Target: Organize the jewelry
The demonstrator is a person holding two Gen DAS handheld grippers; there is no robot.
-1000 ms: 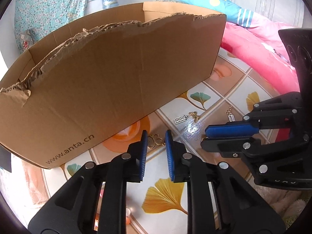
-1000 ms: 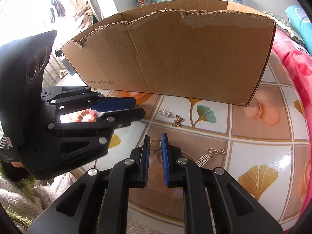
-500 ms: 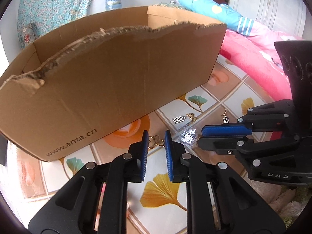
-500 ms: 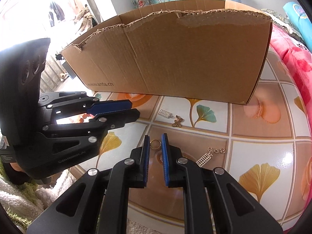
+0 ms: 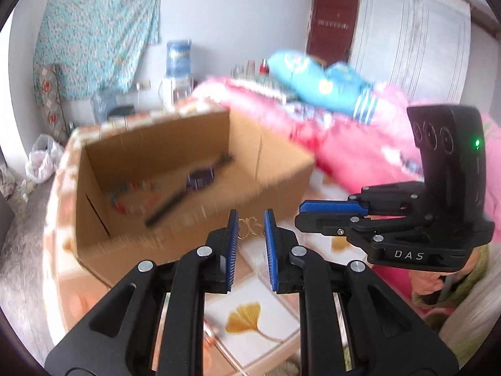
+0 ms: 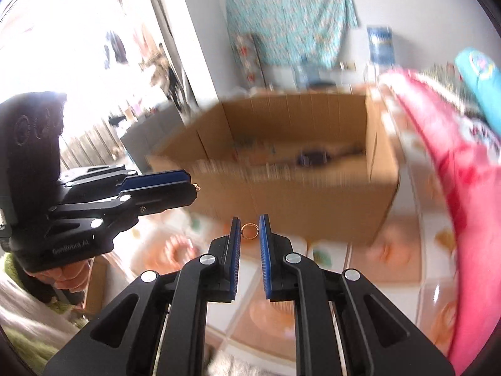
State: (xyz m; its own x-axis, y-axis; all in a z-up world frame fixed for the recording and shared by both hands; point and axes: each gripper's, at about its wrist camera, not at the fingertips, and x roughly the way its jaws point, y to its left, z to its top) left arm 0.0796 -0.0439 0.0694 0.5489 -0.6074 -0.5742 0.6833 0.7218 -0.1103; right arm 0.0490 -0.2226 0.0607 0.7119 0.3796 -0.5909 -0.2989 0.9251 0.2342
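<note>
Left wrist view: the left gripper [image 5: 249,224] is seen from behind, its blue-padded jaws drawn nearly together on a small gold openwork charm [image 5: 249,227], which is pinched at the fingertips. A second ago this gripper sat low in front of the cardboard box [image 5: 275,169], whose torn front wall filled the view; now it has been raised, and the box is looked down into from above its near rim. On the box floor a dark watch-like piece [image 5: 200,179] with a strap and some coloured beads [image 5: 125,194] are made out, blurred by motion. The right gripper [image 5: 300,211] is seen just to the right of the box's near corner. The tiled, ginkgo-patterned tabletop [image 5: 250,313] lies in front of the box.

Right wrist view: the right gripper [image 6: 249,228] is likewise almost closed, with a small gold ring [image 6: 249,230] clamped between its pads. It too has been lifted, so the box [image 6: 313,206] now lies below and ahead, its open top visible. The left gripper [image 6: 189,186] is seen left of the box, a glint of gold at its tip.

Both pieces have thus been taken off the tabletop and carried up level with the rim; release into the box appears to be the step remaining.
</note>
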